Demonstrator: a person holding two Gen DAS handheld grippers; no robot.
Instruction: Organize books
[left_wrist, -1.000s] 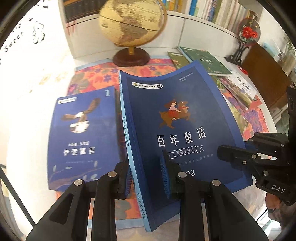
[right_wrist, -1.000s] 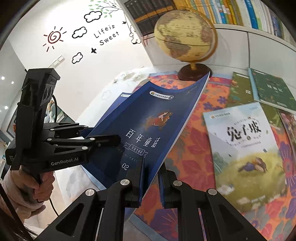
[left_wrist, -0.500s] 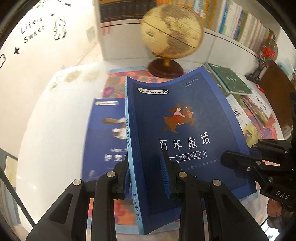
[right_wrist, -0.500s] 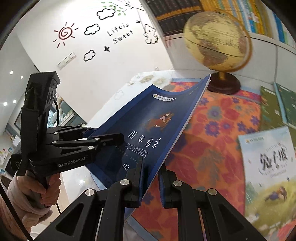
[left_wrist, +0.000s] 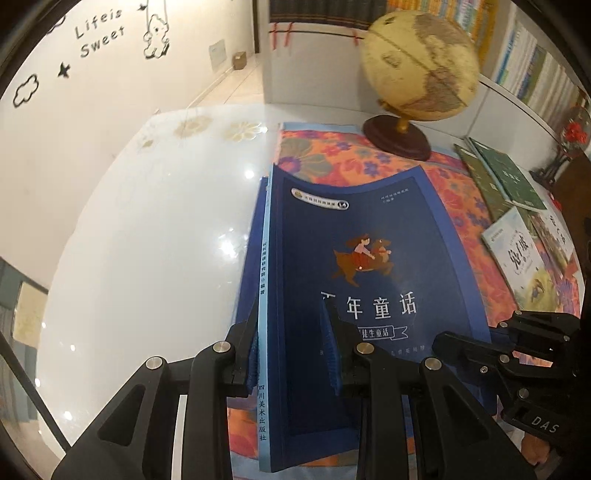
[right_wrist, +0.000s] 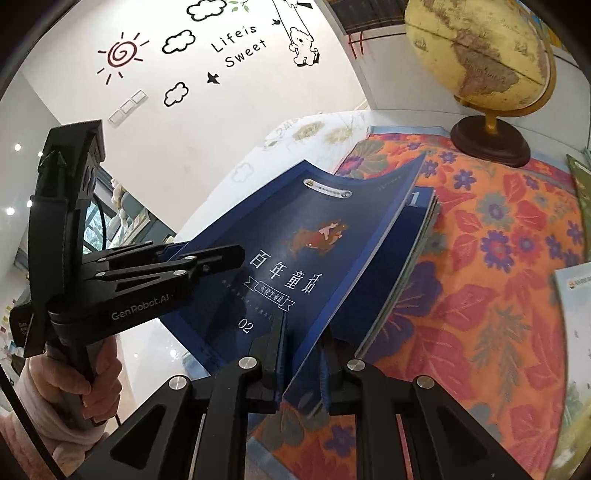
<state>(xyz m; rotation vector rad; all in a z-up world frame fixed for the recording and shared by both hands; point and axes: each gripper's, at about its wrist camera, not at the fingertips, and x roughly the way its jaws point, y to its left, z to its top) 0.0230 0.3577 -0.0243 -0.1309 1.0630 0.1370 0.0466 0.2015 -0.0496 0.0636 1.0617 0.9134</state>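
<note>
A dark blue book (left_wrist: 354, 258) with a girl riding an animal on its cover is held by both grippers, its far end bowed. My left gripper (left_wrist: 290, 325) is shut on its spine edge near the bottom. My right gripper (right_wrist: 303, 343) is shut on the lower right edge of the same blue book (right_wrist: 295, 258). Directly beneath lies a second blue book (right_wrist: 419, 206) marked "1", almost fully covered; only a strip of that second blue book (left_wrist: 251, 258) shows left of the spine. The left gripper (right_wrist: 221, 258) shows in the right wrist view, the right gripper (left_wrist: 454, 343) in the left wrist view.
A globe (left_wrist: 417, 66) on a dark wooden base stands at the back of the floral cloth (right_wrist: 498, 258). Two green books (left_wrist: 506, 181) and a pale picture book (left_wrist: 524, 258) lie to the right. The glossy white table (left_wrist: 147, 240) extends left. Bookshelves line the back wall.
Both grippers have carried the blue book leftward, over the second blue book. That book was in plain sight a second ago and is now nearly covered.
</note>
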